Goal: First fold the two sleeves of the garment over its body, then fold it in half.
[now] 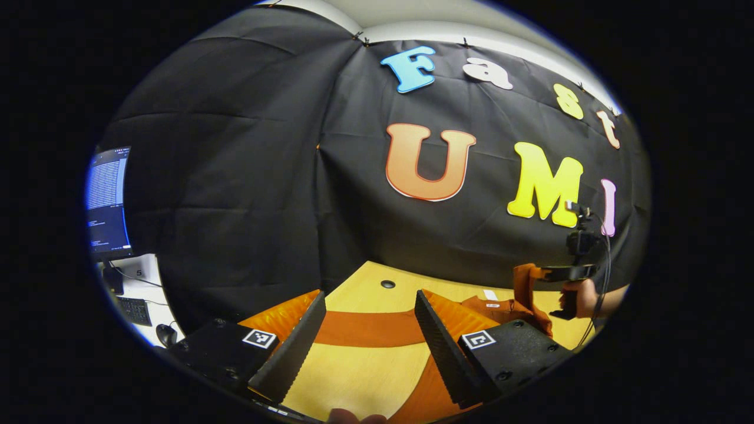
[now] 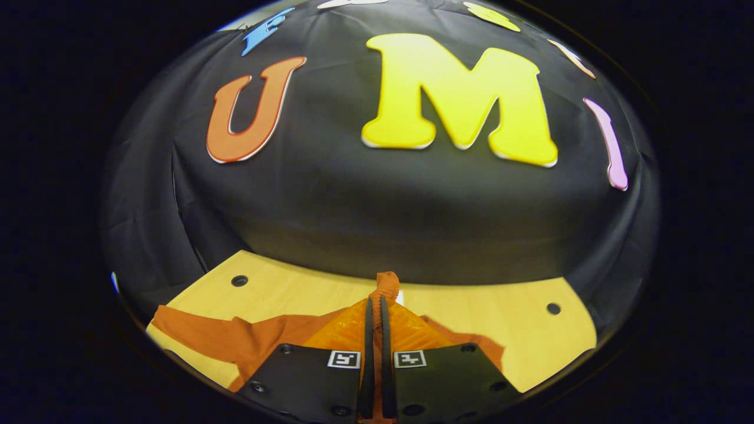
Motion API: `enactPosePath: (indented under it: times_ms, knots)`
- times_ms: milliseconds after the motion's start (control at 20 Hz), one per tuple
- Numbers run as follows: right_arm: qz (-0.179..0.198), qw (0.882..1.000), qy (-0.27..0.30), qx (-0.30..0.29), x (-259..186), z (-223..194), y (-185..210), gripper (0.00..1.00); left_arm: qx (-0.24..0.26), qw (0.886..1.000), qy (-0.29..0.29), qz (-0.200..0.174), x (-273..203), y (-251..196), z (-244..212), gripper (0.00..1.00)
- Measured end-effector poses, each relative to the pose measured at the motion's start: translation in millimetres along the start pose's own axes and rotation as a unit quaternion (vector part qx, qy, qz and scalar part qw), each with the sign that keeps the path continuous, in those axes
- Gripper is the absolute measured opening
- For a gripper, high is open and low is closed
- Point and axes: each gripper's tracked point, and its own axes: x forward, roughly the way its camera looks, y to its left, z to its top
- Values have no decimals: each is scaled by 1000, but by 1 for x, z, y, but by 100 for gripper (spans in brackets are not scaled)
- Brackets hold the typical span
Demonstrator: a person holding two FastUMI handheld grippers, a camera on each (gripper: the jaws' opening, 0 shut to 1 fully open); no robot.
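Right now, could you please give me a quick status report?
Left gripper open above sleeve. Right gripper shut on garment, lifting fabric. Table unobstructed.

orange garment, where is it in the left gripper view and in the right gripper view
Left gripper view: the orange garment lies on the wooden table between the open left gripper, one part lifted at far right by the right gripper.
Right gripper view: it spreads along the bottom, a fold pinched in the right gripper.
Shared landmark: the round hole in the table.
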Motion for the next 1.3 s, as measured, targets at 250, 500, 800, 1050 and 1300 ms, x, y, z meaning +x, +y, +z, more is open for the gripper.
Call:
enactPosePath:
  times_ms: [250,500,800,1050,1300]
  knots:
    - [27,997,68,-37,29,-83,70,6,9,1000,9,23,-6,31,0,98]
    - [80,991,102,-36,38,-121,110,16,-2,999,24,29,-2,37,-13,98]
    - [132,985,111,-15,10,-120,130,75,-4,999,24,21,9,35,-16,98]
    - [141,984,104,-32,-26,-114,115,86,-7,1000,18,18,25,31,-17,98]
    - [156,984,60,-61,-74,-75,95,92,-14,999,16,28,49,44,-28,98]
